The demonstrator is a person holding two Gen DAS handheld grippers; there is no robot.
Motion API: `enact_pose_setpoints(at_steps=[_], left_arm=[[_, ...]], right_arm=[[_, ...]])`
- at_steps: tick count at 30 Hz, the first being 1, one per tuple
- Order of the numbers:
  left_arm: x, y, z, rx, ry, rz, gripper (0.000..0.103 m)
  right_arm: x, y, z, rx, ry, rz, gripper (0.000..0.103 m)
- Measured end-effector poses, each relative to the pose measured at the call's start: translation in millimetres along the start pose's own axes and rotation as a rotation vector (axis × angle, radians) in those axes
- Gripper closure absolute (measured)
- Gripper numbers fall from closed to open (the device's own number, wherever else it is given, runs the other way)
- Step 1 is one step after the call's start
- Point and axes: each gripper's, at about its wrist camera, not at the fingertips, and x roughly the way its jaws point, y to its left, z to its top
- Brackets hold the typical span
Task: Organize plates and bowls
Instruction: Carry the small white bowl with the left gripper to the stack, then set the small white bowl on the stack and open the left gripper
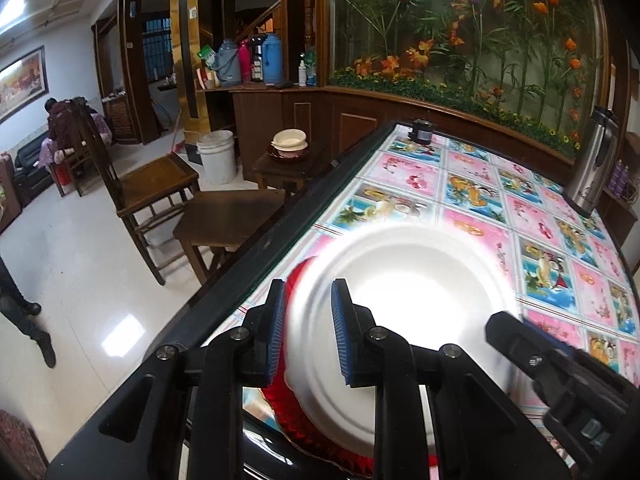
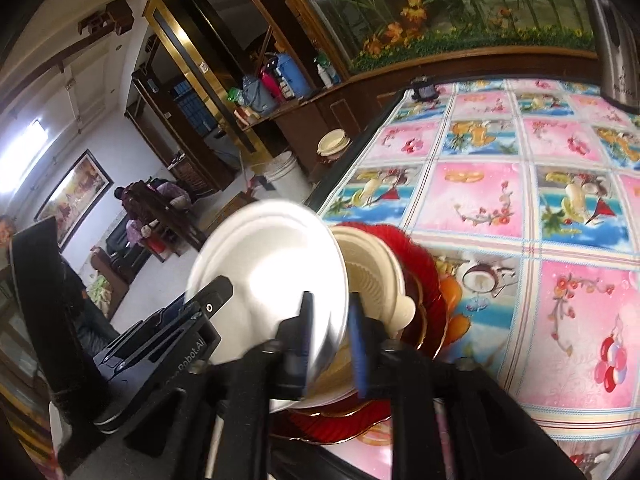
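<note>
A white bowl (image 1: 420,300) hangs tilted over a stack of red plates (image 2: 424,280) at the table's near left corner. My left gripper (image 1: 308,320) is shut on its rim, one pad outside the wall and one inside. From the opposite side, my right gripper (image 2: 330,320) straddles the same bowl (image 2: 260,264); its jaws stand open, and the right pad is off the rim. A ribbed cream bowl (image 2: 368,272) sits on the red plates right behind the white one. The red plate's edge (image 1: 308,268) peeks out under the bowl in the left wrist view.
The table (image 1: 480,184) carries a pink and blue picture cloth. A steel kettle (image 1: 592,164) stands at its far right and a small dark jar (image 1: 420,130) at its far edge. Wooden chairs (image 1: 160,184) and a stool with stacked bowls (image 1: 288,142) stand left of the table.
</note>
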Motion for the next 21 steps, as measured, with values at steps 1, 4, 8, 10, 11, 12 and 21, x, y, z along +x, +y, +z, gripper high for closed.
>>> enact_pose_setpoints(at_steps=[1, 4, 8, 10, 11, 12, 21], left_arm=[[0, 0, 0, 0.000, -0.004, 0.002, 0.077], [-4, 4, 0, -0.015, -0.028, 0.008, 0.046], [-17, 3, 2, -0.020, -0.104, 0.025, 0.026], [-26, 1, 3, -0.018, -0.142, 0.024, 0.020], [-30, 0, 4, -0.018, -0.159, 0.019, 0.019], [-32, 0, 6, -0.017, -0.166, 0.015, 0.019], [-57, -8, 10, -0.014, -0.213, -0.022, 0.016]], right_arm=[[-3, 0, 1, -0.001, -0.013, 0.003, 0.065], [-11, -1, 3, -0.006, -0.044, 0.009, 0.062], [-22, -8, 5, 0.010, -0.074, 0.016, 0.058], [-24, -14, 4, 0.027, -0.076, 0.020, 0.058], [-25, -15, 4, 0.032, -0.077, 0.024, 0.058], [-27, -17, 3, 0.036, -0.079, 0.027, 0.058], [-44, -23, -4, 0.020, -0.134, 0.028, 0.057]])
